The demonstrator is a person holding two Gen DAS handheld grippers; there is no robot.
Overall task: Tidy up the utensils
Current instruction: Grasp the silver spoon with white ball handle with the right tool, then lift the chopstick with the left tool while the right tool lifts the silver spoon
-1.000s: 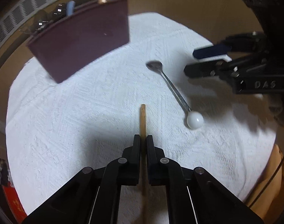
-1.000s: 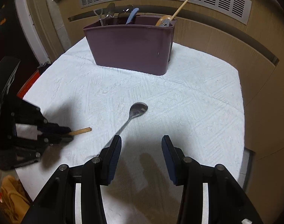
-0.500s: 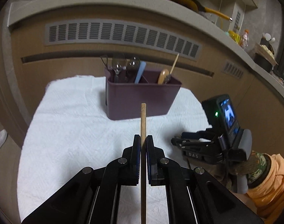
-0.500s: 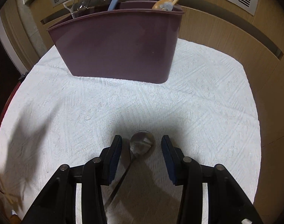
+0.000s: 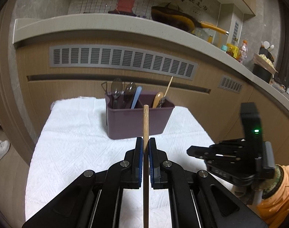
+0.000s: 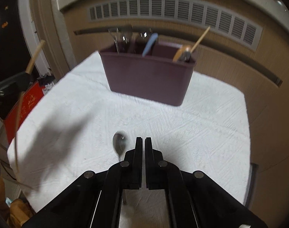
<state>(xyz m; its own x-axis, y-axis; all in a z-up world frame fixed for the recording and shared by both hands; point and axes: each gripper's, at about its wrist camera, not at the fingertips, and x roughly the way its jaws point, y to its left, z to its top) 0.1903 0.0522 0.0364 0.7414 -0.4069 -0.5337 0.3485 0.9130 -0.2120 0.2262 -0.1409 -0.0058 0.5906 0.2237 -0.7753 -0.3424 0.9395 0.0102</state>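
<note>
My left gripper (image 5: 145, 142) is shut on a wooden chopstick (image 5: 145, 121), held up off the white cloth (image 5: 78, 142) and pointing at the purple caddy (image 5: 136, 121). The caddy holds several utensils in two compartments. In the right wrist view my right gripper (image 6: 143, 139) stands shut low over the cloth (image 6: 201, 123), and nothing shows between its pads. The metal spoon (image 6: 120, 142) lies just left of the left finger, with its handle running under that finger. The caddy (image 6: 148, 79) stands further back. The chopstick (image 6: 35, 57) shows at the far left.
A wooden cabinet front with a vent grille (image 5: 121, 60) rises behind the table. The counter above carries a pan (image 5: 175, 20) and bottles. A red box (image 6: 26, 104) sits left of the table. An orange sleeve (image 5: 277, 199) is behind the right gripper (image 5: 190, 150).
My left gripper lifted the chopstick off the cloth and tipped up to face the caddy. My right gripper closed; the spoon bowl, between its fingers before, now sits left of them.
</note>
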